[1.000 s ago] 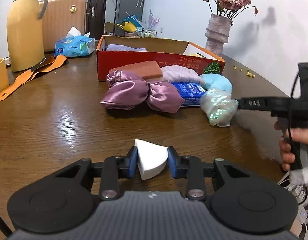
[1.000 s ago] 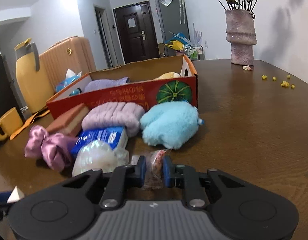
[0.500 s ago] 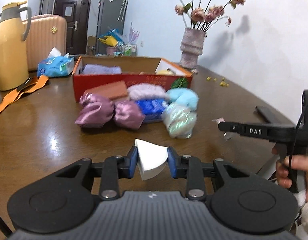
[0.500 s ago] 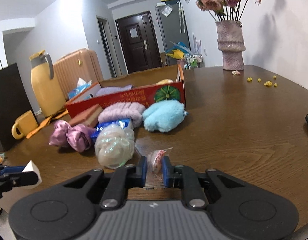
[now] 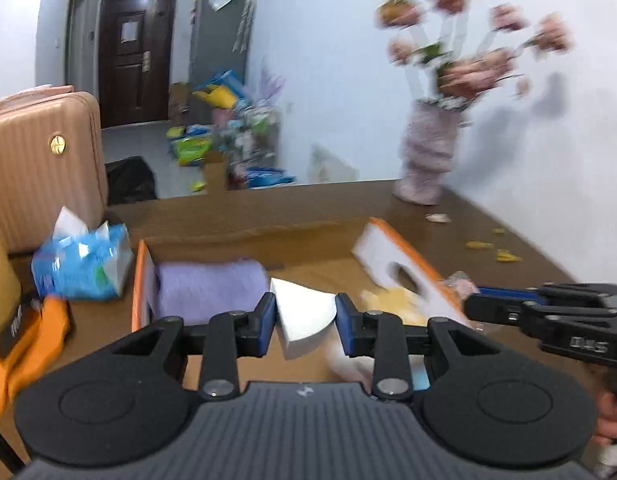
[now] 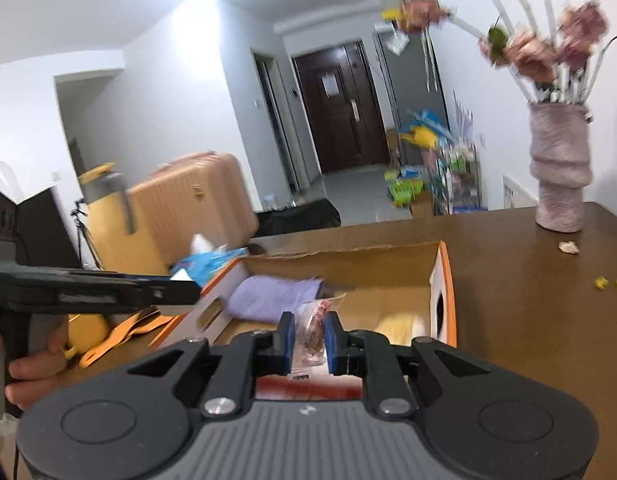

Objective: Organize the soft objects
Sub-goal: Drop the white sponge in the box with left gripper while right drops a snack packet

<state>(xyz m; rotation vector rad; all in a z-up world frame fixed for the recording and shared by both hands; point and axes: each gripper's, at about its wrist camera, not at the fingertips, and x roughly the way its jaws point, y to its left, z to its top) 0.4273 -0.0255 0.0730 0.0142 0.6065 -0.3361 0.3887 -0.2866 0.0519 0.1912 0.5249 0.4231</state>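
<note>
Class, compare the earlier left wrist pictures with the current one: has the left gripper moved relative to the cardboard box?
Yes. The left gripper, shut on the white sponge wedge, has come forward and up: the cardboard box, formerly far across the table, now lies open just beneath it.

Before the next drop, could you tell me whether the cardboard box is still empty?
No, the cardboard box already holds a folded purple towel lying against its left end.

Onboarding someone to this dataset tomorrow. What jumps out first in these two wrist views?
Each gripper carries something over the open cardboard box: the left gripper is shut on a white sponge wedge, the right gripper on a small clear packet. Inside the box lies a folded purple towel at its left end. A vase of pink flowers stands on the table beyond the box, to the right.
</note>
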